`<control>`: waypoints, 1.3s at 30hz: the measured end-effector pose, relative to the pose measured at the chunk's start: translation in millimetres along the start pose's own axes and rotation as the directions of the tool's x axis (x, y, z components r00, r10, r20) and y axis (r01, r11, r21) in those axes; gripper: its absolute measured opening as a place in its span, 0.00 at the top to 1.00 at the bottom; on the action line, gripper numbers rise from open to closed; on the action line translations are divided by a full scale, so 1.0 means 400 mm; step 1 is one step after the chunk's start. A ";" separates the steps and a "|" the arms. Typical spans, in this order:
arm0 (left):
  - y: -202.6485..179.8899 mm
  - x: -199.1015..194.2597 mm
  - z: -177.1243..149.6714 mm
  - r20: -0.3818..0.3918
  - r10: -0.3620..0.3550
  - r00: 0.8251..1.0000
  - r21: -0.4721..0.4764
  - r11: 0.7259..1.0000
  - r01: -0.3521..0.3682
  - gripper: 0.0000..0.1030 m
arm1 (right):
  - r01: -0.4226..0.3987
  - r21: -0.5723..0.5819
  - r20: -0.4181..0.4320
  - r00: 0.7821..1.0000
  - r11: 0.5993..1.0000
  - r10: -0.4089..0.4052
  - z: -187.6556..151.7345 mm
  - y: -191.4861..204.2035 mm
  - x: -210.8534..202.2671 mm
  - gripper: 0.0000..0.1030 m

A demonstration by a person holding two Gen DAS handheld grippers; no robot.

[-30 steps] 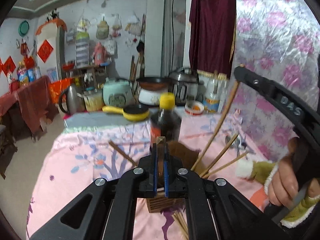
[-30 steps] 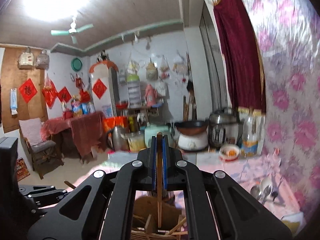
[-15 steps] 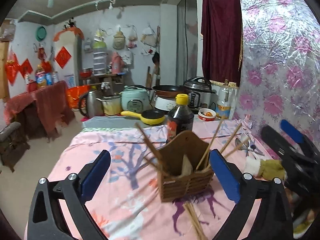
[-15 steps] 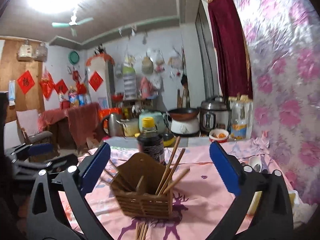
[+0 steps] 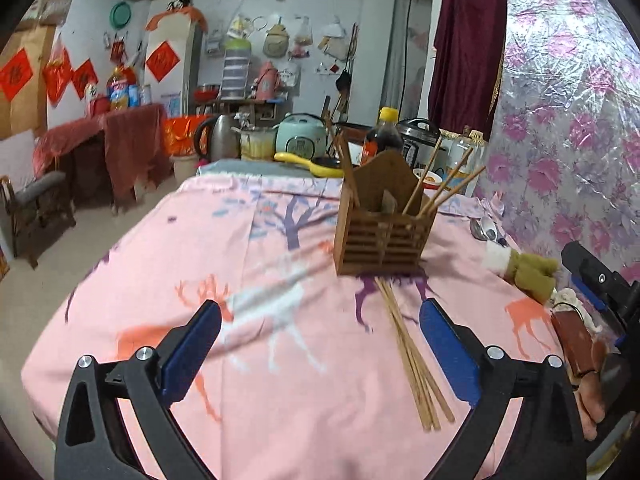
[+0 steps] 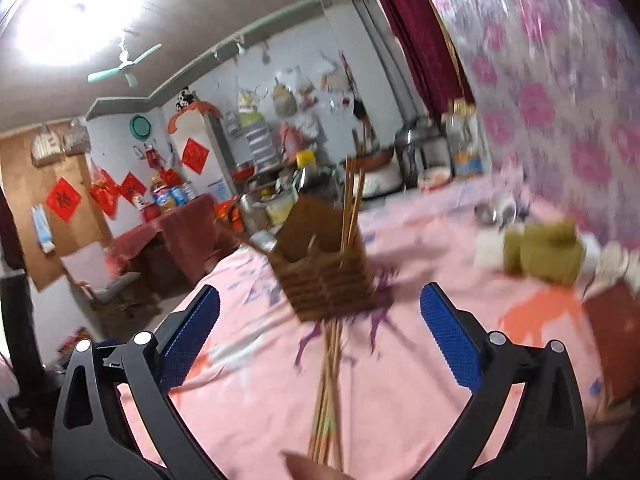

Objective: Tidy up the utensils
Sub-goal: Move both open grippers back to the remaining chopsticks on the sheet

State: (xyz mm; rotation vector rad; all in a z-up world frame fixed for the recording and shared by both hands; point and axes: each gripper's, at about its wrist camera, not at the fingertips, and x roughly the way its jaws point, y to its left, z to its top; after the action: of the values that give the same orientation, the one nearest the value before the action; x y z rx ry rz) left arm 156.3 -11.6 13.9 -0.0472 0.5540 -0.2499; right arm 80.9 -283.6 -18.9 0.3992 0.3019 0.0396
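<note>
Holder (image 5: 382,236): slatted brown wood, matt. Chopsticks (image 5: 412,356): bare wood. Tablecloth (image 5: 240,280): pink printed cloth. Wall covering (image 5: 568,112): glossy crinkled foil

A table under a pink deer-print cloth (image 5: 280,400) carries a wooden utensil holder (image 5: 382,240), loose chopsticks (image 5: 412,356) and spoons (image 5: 486,230).

Your left wrist camera looks forward between its two fingers, tilted down across the pink tablecloth (image 5: 280,240), with the wooden holder (image 5: 382,236) at middle distance, right of centre. Your right wrist camera sits nearer that holder (image 6: 326,276), rolled and blurred. Both views share the holder, the loose chopsticks (image 5: 412,360) and the far kitchen counter (image 5: 260,168).
</note>
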 end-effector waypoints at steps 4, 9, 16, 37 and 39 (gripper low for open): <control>-0.004 0.006 -0.027 -0.017 0.014 1.000 0.002 1.000 -0.014 0.05 | 0.067 -0.023 0.044 0.997 0.998 -0.066 -0.038 -0.015 -0.014 0.06; -0.031 0.043 -0.089 -0.089 0.023 0.996 0.059 0.998 -0.018 0.05 | 0.172 -0.109 -0.069 0.981 0.979 -0.180 -0.065 -0.057 0.022 0.06; -0.097 0.102 -0.211 -0.234 -0.018 0.972 0.171 0.983 0.059 0.05 | 0.200 0.082 -0.221 0.959 0.976 -0.177 -0.149 -0.191 0.023 0.06; 0.030 0.297 -0.218 -0.405 0.188 0.895 0.109 0.982 -0.157 0.05 | 0.125 0.023 -0.319 0.941 0.992 -0.111 -0.207 -0.168 0.077 0.06; 0.076 0.289 -0.218 -0.413 0.155 0.897 0.058 0.988 -0.144 0.05 | 0.108 -0.021 -0.339 0.934 0.994 -0.109 -0.213 -0.151 0.083 0.06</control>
State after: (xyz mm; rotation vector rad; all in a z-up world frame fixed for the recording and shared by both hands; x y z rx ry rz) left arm 212.2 -8.9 -123.2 0.0769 0.9774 -0.1147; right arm 86.1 -303.9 -126.3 0.3719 0.6658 0.0002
